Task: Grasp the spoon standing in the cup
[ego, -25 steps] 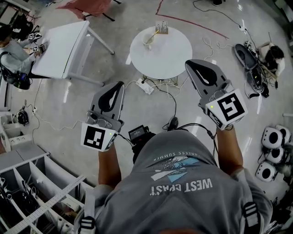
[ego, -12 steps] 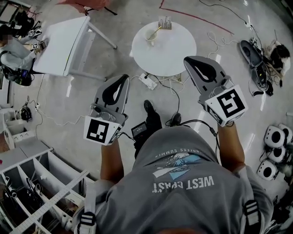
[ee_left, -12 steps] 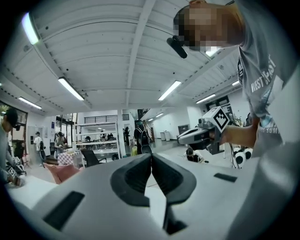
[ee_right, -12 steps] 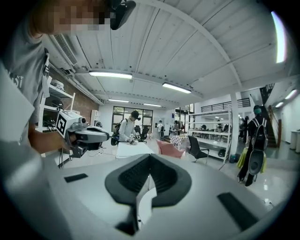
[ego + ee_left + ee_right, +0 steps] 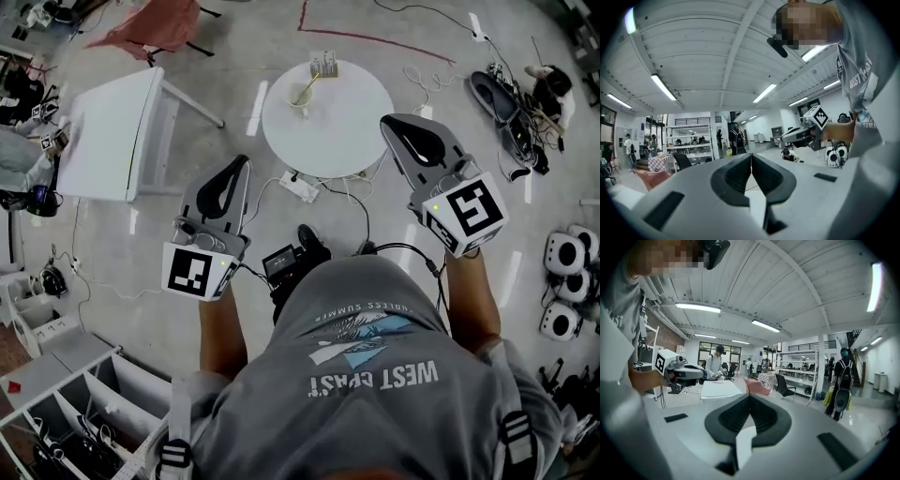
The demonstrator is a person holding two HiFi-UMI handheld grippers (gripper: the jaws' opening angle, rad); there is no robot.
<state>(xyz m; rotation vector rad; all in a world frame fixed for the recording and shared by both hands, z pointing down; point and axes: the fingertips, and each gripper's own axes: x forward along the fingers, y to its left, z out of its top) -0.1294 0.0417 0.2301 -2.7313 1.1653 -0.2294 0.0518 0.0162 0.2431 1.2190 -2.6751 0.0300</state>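
Observation:
A pale cup (image 5: 300, 101) stands on the far left part of the round white table (image 5: 337, 131), with a spoon (image 5: 307, 88) leaning out of it toward the upper right. Both grippers are held level in front of the person, short of the table and above the floor. The left gripper (image 5: 242, 161) (image 5: 751, 155) is below and left of the table, its jaws meeting with nothing between them. The right gripper (image 5: 387, 123) (image 5: 750, 396) hangs over the table's right rim, also shut and empty. The cup does not show in either gripper view.
A small rack (image 5: 324, 66) stands at the table's far edge. A power strip (image 5: 302, 186) and cables lie on the floor beneath. A white rectangular table (image 5: 108, 131) is at left, shelving (image 5: 66, 412) lower left, white gear (image 5: 567, 281) at right. People (image 5: 715, 363) stand in the distance.
The person has stepped toward the round table, which now lies closer to both grippers. The grippers moved forward with the body; their jaws stayed shut.

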